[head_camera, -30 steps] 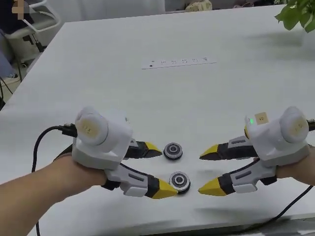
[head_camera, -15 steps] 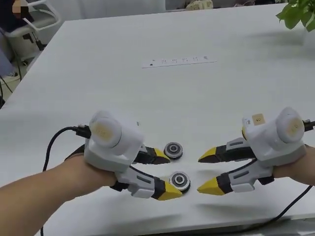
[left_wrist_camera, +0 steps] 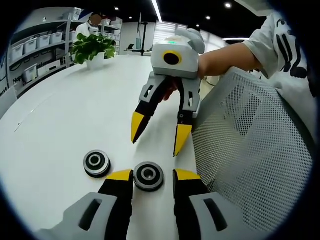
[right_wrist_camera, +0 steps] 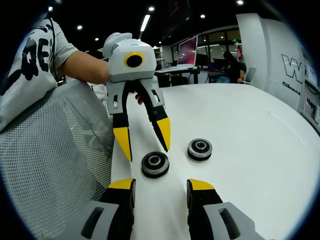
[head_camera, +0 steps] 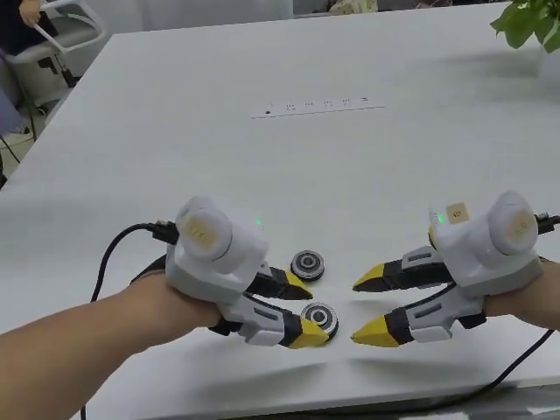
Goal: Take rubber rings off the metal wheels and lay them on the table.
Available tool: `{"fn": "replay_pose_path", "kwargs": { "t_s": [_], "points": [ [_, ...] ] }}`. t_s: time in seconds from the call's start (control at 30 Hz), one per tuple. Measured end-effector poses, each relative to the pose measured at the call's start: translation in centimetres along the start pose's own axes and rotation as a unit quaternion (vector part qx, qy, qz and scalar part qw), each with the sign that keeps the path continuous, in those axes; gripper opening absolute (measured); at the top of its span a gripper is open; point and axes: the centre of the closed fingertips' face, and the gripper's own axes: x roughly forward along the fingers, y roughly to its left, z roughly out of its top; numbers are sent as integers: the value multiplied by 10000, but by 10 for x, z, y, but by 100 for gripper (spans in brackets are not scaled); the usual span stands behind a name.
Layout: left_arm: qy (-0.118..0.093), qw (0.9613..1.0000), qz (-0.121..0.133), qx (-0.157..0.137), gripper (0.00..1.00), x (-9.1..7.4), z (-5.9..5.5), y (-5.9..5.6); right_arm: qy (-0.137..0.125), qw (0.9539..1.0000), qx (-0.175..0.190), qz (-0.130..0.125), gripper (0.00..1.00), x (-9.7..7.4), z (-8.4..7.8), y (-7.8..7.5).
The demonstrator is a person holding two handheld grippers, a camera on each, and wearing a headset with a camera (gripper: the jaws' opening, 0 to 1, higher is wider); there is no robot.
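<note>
The near wheel [head_camera: 320, 318] lies flat on the white table [head_camera: 175, 131], close to its front edge. A dark ring [left_wrist_camera: 148, 188] sits round the near wheel, not yet taken off. The far wheel [head_camera: 307, 263] lies just beyond the near wheel and slightly left of it, apart from it, and also has a dark rim.

The left gripper [head_camera: 308, 311] comes at the near wheel from the left with its jaws spread. In the left gripper view [left_wrist_camera: 152, 175] the near wheel [left_wrist_camera: 148, 176] lies between the two yellow tips. The left tip is right against it or nearly so, and a gap shows on the other side. The far wheel [left_wrist_camera: 96, 163] lies outside the jaws.

The right gripper [head_camera: 358, 308] faces the near wheel from the right, a little short of it, its jaws spread and holding nothing. In its own view [right_wrist_camera: 161, 184] the near wheel [right_wrist_camera: 155, 164] lies just ahead of the tips, with the left gripper [right_wrist_camera: 145, 150] over the wheel's far side.

A cable [head_camera: 114, 254] trails left of the near wheel. A socket strip [head_camera: 317, 108] lies well beyond the near wheel, and a plant [head_camera: 525, 22] stands far beyond it to the right. A mesh chair [left_wrist_camera: 250, 150] stands on the near side of the wheel, off the table.
</note>
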Motion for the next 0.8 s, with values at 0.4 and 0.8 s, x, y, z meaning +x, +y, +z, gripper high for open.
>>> {"fn": "replay_pose_path", "kwargs": {
  "t_s": [0.4,0.8],
  "points": [
    [78,9999,84,89,14,4,-5,0,7,10000,12,1,39,1,-2,1],
    [150,9973,276,660,8,4,-6,3,35,10000,-29,22,38,2,-1,2]
  ]
}}
